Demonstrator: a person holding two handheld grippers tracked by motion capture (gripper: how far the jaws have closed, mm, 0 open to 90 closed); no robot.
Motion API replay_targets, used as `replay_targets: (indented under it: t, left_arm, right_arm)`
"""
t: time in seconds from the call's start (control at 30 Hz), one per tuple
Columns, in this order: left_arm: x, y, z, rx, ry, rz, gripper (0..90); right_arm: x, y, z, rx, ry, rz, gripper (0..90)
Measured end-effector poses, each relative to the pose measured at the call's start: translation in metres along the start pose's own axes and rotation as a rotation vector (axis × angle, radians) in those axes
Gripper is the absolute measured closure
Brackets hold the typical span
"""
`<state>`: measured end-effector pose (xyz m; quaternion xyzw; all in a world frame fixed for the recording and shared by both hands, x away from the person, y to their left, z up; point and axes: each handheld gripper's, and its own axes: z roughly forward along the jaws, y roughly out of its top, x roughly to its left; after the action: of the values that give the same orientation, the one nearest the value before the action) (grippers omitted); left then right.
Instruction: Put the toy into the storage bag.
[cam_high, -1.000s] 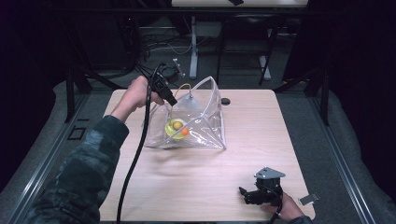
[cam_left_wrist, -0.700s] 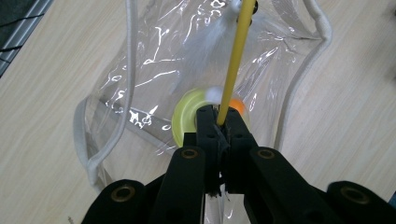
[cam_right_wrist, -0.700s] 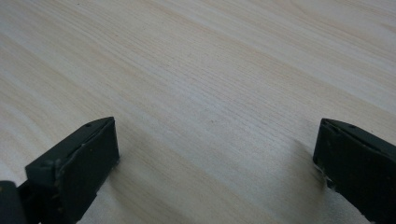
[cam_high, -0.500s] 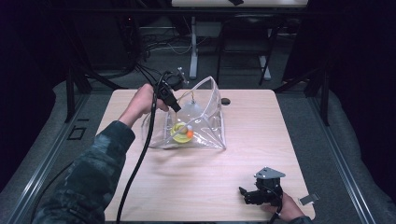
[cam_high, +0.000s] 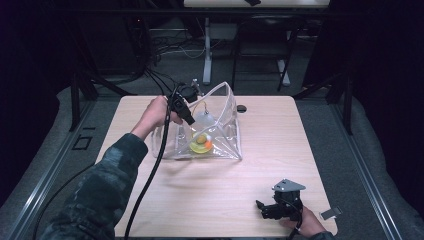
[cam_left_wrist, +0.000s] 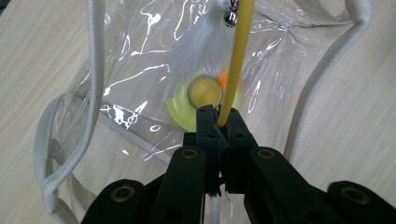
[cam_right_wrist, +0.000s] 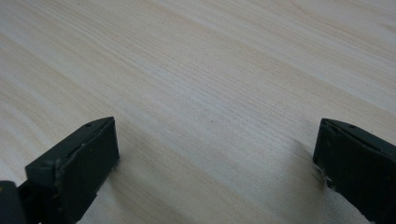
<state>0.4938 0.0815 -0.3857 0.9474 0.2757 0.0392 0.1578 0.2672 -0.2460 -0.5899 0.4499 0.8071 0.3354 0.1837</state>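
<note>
A clear plastic bag (cam_high: 220, 145) with white corded handles (cam_left_wrist: 93, 70) stands open on the wooden table (cam_high: 210, 200). Inside it lie a yellow-green disc (cam_high: 200, 144) and a small orange piece (cam_left_wrist: 225, 78). My left gripper (cam_high: 183, 111) hangs over the bag's mouth, shut on a thin yellow stick (cam_left_wrist: 237, 60). That stick carries a white feather tuft (cam_left_wrist: 198, 53) and a small bell (cam_left_wrist: 229, 17), both down in the bag. My right gripper (cam_high: 265, 207) rests on the table near the front right, its jaws wide apart over bare wood (cam_right_wrist: 210, 107).
A small dark round spot (cam_high: 242, 108) marks the table just behind the bag. A grey clip-like piece (cam_high: 330, 214) lies by the front right edge. The left gripper's black cable (cam_high: 150, 180) trails across the table's left side.
The left gripper has moved right and slightly back over the bag with the stick, and the feather tuft now sits inside the bag. The right gripper has stayed put.
</note>
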Motion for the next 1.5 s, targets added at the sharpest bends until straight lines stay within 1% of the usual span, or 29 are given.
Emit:
replay_targets:
  t: [0.1,0.17,0.3,0.47,0.53,0.6,0.63,0.67,0.73,0.8,0.87,0.9,1.1,1.23,1.37,1.5]
  left_arm:
    - [0.002,-0.001,0.003,0.004,-0.002,-0.012,87.5]
    - [0.004,-0.002,0.003,-0.005,-0.006,-0.021,87.5]
    - [0.006,-0.003,0.002,-0.006,-0.014,-0.032,86.6]
    - [0.006,-0.006,-0.006,-0.027,-0.008,-0.042,77.7]
    - [0.007,-0.007,-0.011,-0.033,-0.015,-0.044,75.2]
    - [0.007,-0.008,-0.017,-0.045,-0.012,-0.043,70.5]
    - [0.006,-0.009,-0.02,-0.047,-0.009,-0.043,67.5]
    - [0.006,-0.01,-0.024,-0.053,-0.002,-0.043,62.3]
    - [0.004,-0.011,-0.03,-0.057,0.009,-0.042,57.1]
    - [0.003,-0.013,-0.035,-0.056,0.025,-0.041,46.9]
    - [0.002,-0.016,-0.041,-0.065,0.041,-0.045,41.8]
    - [0.002,-0.017,-0.046,-0.071,0.05,-0.047,37.7]
    - [0.002,-0.029,-0.062,-0.092,0.077,-0.058,22.7]
    - [0.001,-0.039,-0.073,-0.113,0.093,-0.067,16.0]
    - [0.001,-0.051,-0.081,-0.127,0.105,-0.074,12.5]
    - [-0.001,-0.064,-0.086,-0.138,0.129,-0.099,6.7]
  right_arm:
    - [0.0,0.0,0.0,0.001,0.0,0.001,0.0]
    - [0.0,0.0,0.0,0.0,0.0,0.0,0.0]
    - [0.0,0.0,0.0,-0.001,0.0,0.0,0.0]
    - [0.0,0.0,0.0,-0.003,0.003,0.002,0.0]
    - [0.0,0.0,0.0,-0.003,0.002,0.001,0.0]
    - [0.0,0.0,0.0,-0.004,0.002,0.002,0.0]
    - [0.0,0.0,0.0,-0.004,0.002,0.002,0.0]
    - [0.0,0.0,0.0,-0.004,0.002,0.001,0.0]
    - [0.0,0.0,0.0,-0.003,0.002,0.001,0.0]
    - [0.0,0.0,0.0,-0.004,0.002,0.002,0.0]
    - [0.0,0.0,0.0,-0.004,0.002,0.002,0.0]
    - [0.0,0.0,0.0,-0.004,0.002,0.002,0.0]
    - [0.0,0.0,0.0,-0.001,-0.003,-0.001,0.0]
    - [0.0,0.0,0.0,-0.001,-0.003,-0.001,0.0]
    - [0.0,0.0,0.0,-0.001,-0.003,-0.001,0.0]
    - [0.0,0.0,0.0,-0.001,-0.003,-0.001,0.0]
